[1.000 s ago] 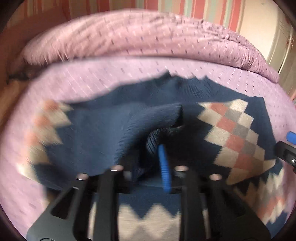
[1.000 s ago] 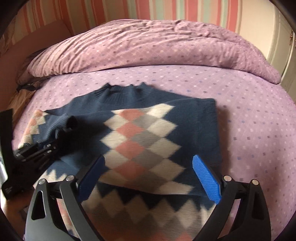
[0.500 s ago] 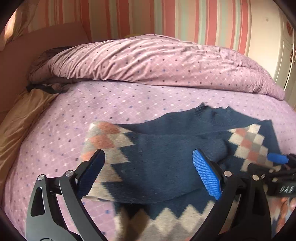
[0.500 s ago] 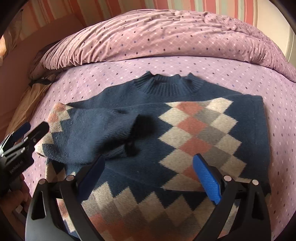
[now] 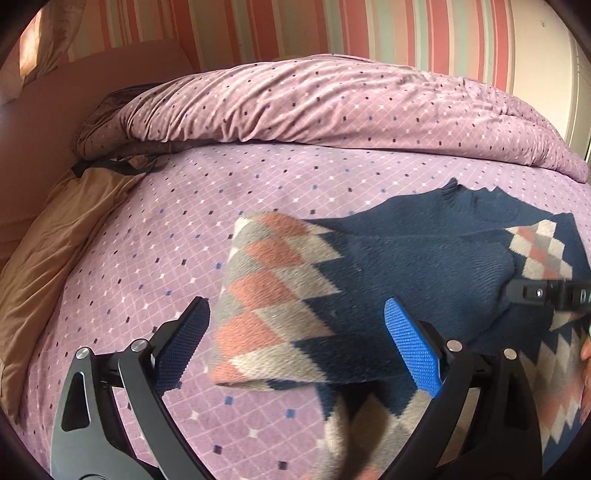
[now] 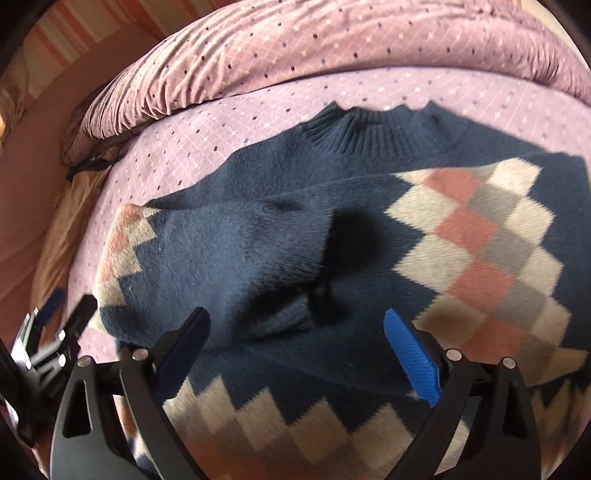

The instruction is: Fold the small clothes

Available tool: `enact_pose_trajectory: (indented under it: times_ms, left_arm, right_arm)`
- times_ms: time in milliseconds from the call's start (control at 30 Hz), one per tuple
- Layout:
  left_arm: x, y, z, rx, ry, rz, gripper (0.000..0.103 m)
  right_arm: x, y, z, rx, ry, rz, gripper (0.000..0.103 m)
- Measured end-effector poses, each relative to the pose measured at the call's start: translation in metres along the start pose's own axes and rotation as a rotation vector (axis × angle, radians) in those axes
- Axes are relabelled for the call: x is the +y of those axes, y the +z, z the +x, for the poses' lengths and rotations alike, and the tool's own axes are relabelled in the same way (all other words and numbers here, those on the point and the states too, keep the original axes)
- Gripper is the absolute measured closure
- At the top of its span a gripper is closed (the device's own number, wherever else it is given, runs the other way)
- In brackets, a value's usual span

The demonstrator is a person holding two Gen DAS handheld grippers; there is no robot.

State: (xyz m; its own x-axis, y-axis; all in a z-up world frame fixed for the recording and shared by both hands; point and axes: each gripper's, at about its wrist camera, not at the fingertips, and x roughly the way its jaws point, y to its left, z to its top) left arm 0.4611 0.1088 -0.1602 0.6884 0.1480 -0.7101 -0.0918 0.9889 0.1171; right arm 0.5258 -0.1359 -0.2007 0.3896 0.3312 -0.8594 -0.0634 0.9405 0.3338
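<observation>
A small navy sweater (image 6: 280,177) with a cream, salmon and grey diamond pattern lies flat on the purple bedsheet (image 5: 184,221). Its left sleeve (image 6: 229,251) is folded across the chest, cuff near the middle. In the left wrist view the folded sleeve (image 5: 295,288) lies just ahead. My left gripper (image 5: 295,354) is open and empty, above the sleeve's folded edge. My right gripper (image 6: 295,354) is open and empty, above the sweater's lower front. The left gripper also shows at the left edge of the right wrist view (image 6: 55,332).
A rumpled purple duvet (image 5: 332,103) is piled along the far side of the bed. A tan sheet or pillow (image 5: 48,251) lies at the left edge. A striped wall (image 5: 332,26) stands behind the bed.
My left gripper has let go of the sleeve, opened, and pulled back to the left. The sleeve now lies across the chest. My right gripper has moved closer over the sweater's middle.
</observation>
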Motion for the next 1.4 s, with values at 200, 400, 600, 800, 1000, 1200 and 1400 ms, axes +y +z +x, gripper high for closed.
enact_pose_trajectory:
  times_ms: [200, 400, 600, 800, 1000, 1200, 1400]
  left_arm:
    - [0.009, -0.005, 0.005, 0.001, 0.008, 0.0, 0.008]
    - [0.009, -0.008, 0.007, 0.005, 0.008, 0.011, 0.008]
    - [0.01, -0.008, 0.007, 0.003, 0.011, 0.013, 0.008]
    - [0.008, -0.008, 0.006, 0.003, 0.023, 0.015, 0.008]
    - [-0.007, -0.002, 0.001, 0.009, 0.022, 0.013, 0.008]
    - [-0.033, -0.003, 0.0, 0.017, 0.014, 0.04, 0.008]
    - [-0.05, -0.007, 0.011, 0.059, 0.021, 0.044, 0.008]
  right_arm:
    - [0.006, 0.002, 0.023, 0.068, 0.029, 0.013, 0.028]
    - [0.014, 0.001, 0.028, 0.082, 0.075, -0.001, 0.074]
    - [0.027, -0.004, 0.022, 0.075, 0.113, -0.056, 0.089]
    - [0.014, 0.004, -0.012, -0.013, 0.089, -0.062, 0.089]
    - [-0.045, 0.02, -0.057, -0.074, -0.02, -0.034, 0.089]
    - [-0.102, 0.024, -0.077, -0.094, -0.117, 0.004, 0.089]
    - [-0.128, 0.017, -0.078, -0.096, -0.151, -0.009, 0.089]
